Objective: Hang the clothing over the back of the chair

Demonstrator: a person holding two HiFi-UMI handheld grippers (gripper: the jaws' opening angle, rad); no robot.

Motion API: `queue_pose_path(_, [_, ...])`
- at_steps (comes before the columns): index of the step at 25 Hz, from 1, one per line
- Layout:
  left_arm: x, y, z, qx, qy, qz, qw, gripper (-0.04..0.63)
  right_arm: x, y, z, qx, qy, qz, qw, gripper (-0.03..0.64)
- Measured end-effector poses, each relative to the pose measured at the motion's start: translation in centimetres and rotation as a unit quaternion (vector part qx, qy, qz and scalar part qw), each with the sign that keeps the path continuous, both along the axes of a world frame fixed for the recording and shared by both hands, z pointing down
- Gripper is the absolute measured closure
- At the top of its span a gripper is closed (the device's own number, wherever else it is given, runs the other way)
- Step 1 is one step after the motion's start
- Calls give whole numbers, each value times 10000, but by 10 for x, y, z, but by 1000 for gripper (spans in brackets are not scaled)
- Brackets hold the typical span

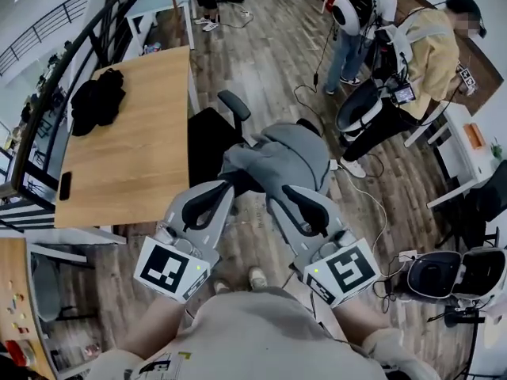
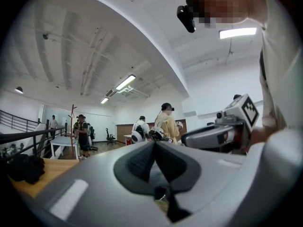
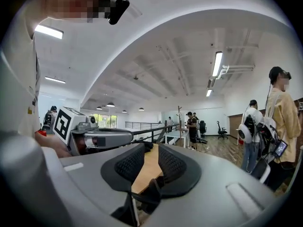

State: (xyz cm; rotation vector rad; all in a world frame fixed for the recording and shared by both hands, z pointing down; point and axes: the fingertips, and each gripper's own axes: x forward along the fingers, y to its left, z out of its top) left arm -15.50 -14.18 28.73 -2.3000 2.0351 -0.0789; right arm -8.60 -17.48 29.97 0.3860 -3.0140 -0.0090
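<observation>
light wooden counter (image 1: 135, 157) out at 9 o'clock. black office chair (image 1: 207, 141) dead centre, with the grey fabric garment (image 1: 277, 161) draped over its backrest. left tool (image 1: 231, 184) at 7, jaws pressed together, empty. right tool (image 1: 289, 190) at 5, jaws slightly spread, nothing between.

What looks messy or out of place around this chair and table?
The grey garment lies bunched and lopsided over the back of the chair, not hung flat. A black garment sits crumpled in a heap near the wooden table's edge. Nothing looks spilled or broken.
</observation>
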Motion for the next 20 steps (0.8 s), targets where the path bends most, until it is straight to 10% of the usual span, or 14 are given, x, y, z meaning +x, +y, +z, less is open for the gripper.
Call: queue_pose_path(20, [-58,64,27,-215,63,-1040,9943,595,-85,53,29,-31,287,-1254,9917,617])
